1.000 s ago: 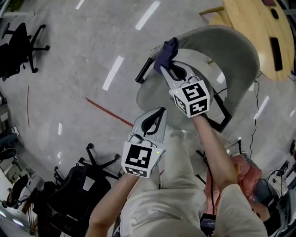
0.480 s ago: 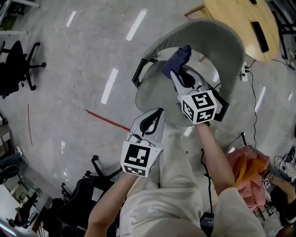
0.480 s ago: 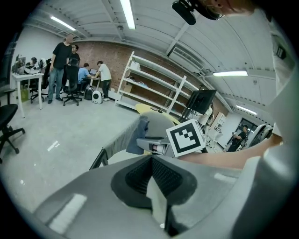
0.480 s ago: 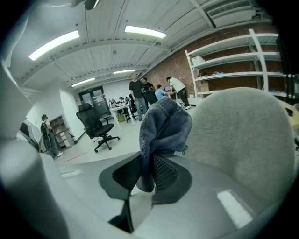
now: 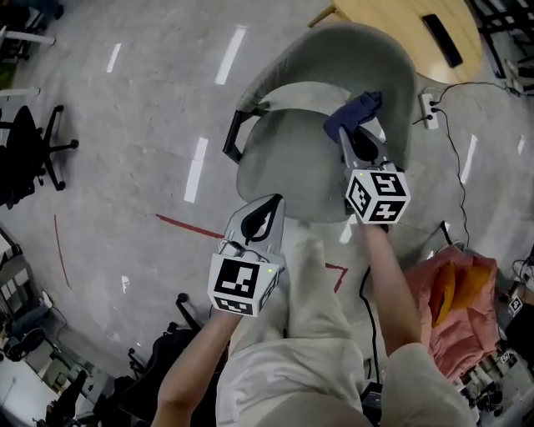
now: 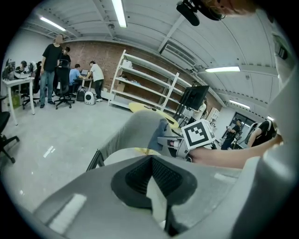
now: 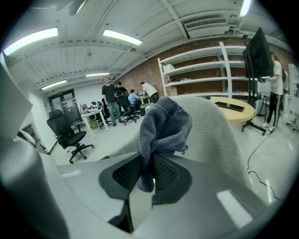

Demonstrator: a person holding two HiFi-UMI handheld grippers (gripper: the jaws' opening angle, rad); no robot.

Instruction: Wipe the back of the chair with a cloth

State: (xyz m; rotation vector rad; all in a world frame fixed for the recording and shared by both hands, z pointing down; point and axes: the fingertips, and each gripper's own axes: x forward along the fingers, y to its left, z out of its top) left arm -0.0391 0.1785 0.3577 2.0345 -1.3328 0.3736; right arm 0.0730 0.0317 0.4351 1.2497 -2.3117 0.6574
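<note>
A grey shell chair [image 5: 288, 158] stands in front of me, its curved backrest [image 5: 367, 46] on the far side. My right gripper [image 5: 346, 132] is shut on a blue-grey cloth [image 5: 352, 113], held against the inner right side of the backrest. In the right gripper view the cloth [image 7: 163, 123] bunches up from the shut jaws, with the backrest [image 7: 212, 128] just behind it. My left gripper [image 5: 274, 200] hangs shut and holds nothing, over the seat's near edge. The left gripper view shows the backrest [image 6: 133, 128] and the cloth [image 6: 160, 134] ahead.
A round wooden table [image 5: 392, 21] stands behind the chair. A power strip [image 5: 430, 108] with cables lies on the floor at the right, near orange-pink fabric [image 5: 455, 292]. Black office chairs [image 5: 25, 150] stand at the left. People [image 6: 51, 70] are far off.
My right gripper has carried the cloth from the chair's left front across to the right side of the backrest. The left gripper has barely moved.
</note>
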